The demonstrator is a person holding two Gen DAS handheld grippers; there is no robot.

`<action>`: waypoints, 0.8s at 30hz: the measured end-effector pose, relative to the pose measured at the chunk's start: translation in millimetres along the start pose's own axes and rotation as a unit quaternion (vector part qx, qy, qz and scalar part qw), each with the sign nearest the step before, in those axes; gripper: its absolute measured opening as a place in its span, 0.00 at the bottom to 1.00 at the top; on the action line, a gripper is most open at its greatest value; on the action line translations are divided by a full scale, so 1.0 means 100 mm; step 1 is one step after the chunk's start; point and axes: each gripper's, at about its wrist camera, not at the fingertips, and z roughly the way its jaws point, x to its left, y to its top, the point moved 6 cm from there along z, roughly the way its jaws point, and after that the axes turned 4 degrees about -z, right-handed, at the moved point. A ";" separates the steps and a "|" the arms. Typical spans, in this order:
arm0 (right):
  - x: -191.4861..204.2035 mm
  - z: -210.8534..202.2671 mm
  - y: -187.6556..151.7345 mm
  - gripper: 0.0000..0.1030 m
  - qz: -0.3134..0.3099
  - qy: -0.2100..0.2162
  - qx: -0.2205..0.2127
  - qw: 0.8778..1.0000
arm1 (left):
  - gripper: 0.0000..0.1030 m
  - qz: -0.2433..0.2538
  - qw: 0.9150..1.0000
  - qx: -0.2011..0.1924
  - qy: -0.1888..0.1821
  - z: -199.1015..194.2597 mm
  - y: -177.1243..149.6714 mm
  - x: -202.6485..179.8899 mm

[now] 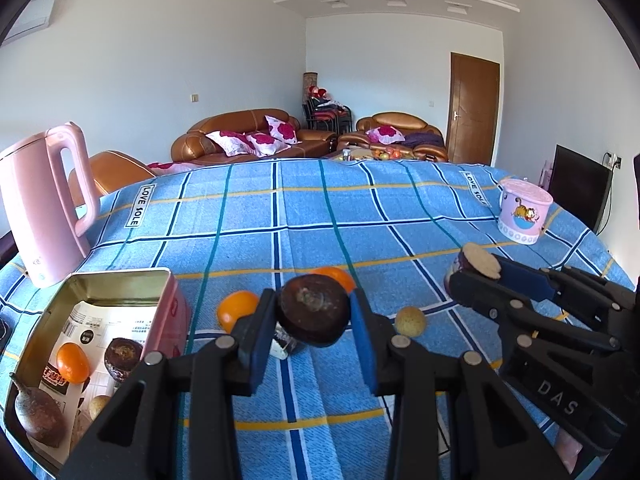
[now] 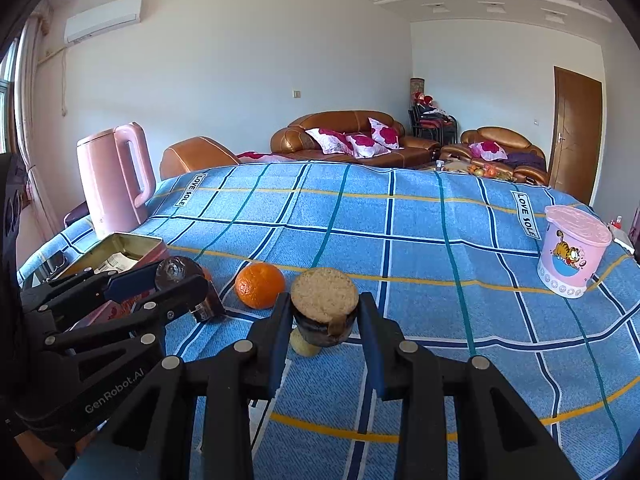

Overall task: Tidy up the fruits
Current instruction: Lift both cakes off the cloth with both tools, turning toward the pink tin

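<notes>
Tin [image 1: 120, 280], rectangular, metallic, perhaps paper-lined.

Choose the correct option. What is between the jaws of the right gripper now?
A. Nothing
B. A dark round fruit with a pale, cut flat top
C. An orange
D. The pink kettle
B: in the right wrist view the right gripper has its jaws pressed on both sides of a dark fruit with a pale cut top, while the orange lies free on the blue cloth.

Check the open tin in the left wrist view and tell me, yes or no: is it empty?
No. The tin already holds an orange fruit, a dark brown one and others, lying on printed paper.
</notes>
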 end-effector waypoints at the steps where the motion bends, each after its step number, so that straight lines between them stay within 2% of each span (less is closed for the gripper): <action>1: 0.00 -0.01 0.00 0.34 0.000 0.000 -0.002 1.000 | 0.37 0.000 1.000 -0.003 0.001 -0.01 0.00 0.00; 24: 0.06 -0.19 0.05 0.34 -0.014 0.008 -0.052 0.998 | 0.37 -0.002 0.999 -0.051 0.012 -0.19 0.04 0.03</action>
